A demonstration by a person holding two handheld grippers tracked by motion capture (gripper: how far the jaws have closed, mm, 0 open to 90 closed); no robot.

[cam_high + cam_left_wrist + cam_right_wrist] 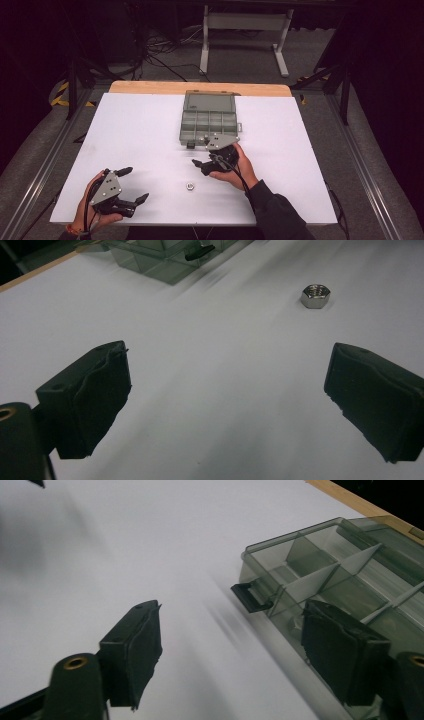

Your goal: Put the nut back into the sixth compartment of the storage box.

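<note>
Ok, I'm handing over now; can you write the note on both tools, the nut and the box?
Left tool: open, holding nothing, near the table's front left corner.
Right tool: open, nothing between its jaws, just in front of the box's near edge.
Small silver metal hex nut: lies loose on the white table, between the two tools, touched by neither.
Grey translucent plastic compartment box: lid open, at table centre; compartments look empty from the right gripper view, though not all are visible.
Done: box open.
Left: probably picking up the nut and dropping it into a compartment.

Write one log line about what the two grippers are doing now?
left gripper: open, empty | right gripper: open, empty, by organizer box | hex nut: loose on white table between grippers
</note>
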